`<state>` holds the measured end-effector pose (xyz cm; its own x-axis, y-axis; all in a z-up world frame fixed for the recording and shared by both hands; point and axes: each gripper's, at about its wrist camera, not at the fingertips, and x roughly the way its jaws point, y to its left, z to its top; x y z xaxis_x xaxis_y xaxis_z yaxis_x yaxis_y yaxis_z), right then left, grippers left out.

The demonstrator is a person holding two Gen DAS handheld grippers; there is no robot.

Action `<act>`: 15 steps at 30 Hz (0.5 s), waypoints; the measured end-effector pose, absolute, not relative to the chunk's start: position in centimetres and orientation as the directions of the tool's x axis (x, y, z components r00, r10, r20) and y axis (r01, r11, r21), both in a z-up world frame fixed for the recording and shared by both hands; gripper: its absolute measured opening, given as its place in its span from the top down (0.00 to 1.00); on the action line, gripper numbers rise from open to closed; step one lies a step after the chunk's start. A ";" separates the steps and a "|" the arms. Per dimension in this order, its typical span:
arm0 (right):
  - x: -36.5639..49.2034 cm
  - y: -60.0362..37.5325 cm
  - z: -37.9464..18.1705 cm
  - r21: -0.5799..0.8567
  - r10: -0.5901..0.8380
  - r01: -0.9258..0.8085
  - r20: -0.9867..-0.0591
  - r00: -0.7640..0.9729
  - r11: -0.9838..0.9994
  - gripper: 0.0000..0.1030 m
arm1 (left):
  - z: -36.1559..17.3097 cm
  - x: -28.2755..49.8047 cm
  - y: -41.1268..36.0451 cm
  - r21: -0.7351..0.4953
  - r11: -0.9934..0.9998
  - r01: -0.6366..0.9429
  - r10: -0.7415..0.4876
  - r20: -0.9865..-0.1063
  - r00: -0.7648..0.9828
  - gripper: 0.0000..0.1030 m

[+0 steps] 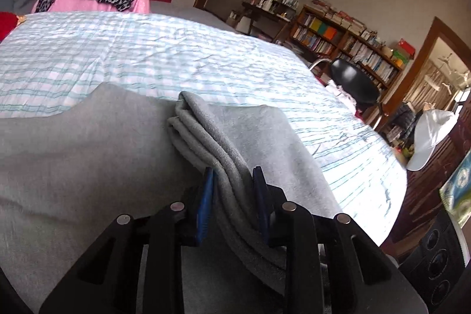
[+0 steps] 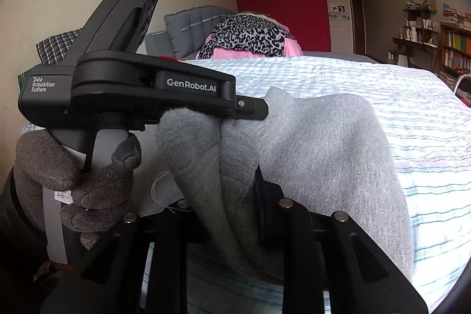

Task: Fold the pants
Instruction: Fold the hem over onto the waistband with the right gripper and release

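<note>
The grey pants [image 1: 88, 155] lie bunched in soft folds on the striped bedspread [image 1: 182, 58]. The left gripper [image 1: 232, 190] clamps a thick fold; the right gripper [image 2: 235, 196] pinches another (only its view shows the gloved left hand [image 2: 73, 184]).

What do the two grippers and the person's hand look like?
Left gripper: black frame, blue fingers, round silver studs. In the right view its black body reads "GenRobot.AI" and "Data Acquisition System" in white. Gloved hand: dark grey knit. Right gripper: the same black frame with silver studs.
</note>
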<state>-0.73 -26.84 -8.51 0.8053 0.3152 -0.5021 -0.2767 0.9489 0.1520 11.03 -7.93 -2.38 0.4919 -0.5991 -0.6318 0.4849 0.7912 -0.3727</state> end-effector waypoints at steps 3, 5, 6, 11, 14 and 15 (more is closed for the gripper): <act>-0.2 -26.6 -9.8 0.164 0.321 -0.278 -0.555 0.767 0.947 0.75 | -5.0 12.3 -6.7 -0.378 0.830 0.410 -0.548 -0.689 0.474 0.71; -0.3 -26.6 -9.7 0.163 0.329 -0.288 -0.557 0.763 0.944 0.71 | -5.9 12.2 -5.8 -0.407 0.816 0.410 -0.571 -0.677 0.465 0.70; -0.4 -26.7 -9.6 0.165 0.333 -0.292 -0.560 0.758 0.942 0.70 | -5.9 12.0 -5.7 -0.401 0.816 0.415 -0.570 -0.674 0.470 0.70; -1.3 -27.0 -9.3 0.170 0.374 -0.339 -0.555 0.743 0.925 0.52 | -5.3 11.6 -6.0 -0.350 0.834 0.427 -0.539 -0.682 0.494 0.62; -2.5 -27.0 -9.2 0.181 0.402 -0.365 -0.545 0.736 0.913 0.49 | -4.8 11.4 -5.5 -0.331 0.842 0.425 -0.525 -0.681 0.510 0.53; -2.9 -27.4 -8.9 0.185 0.407 -0.368 -0.541 0.736 0.911 0.48 | -4.6 11.3 -5.5 -0.321 0.847 0.424 -0.517 -0.682 0.517 0.52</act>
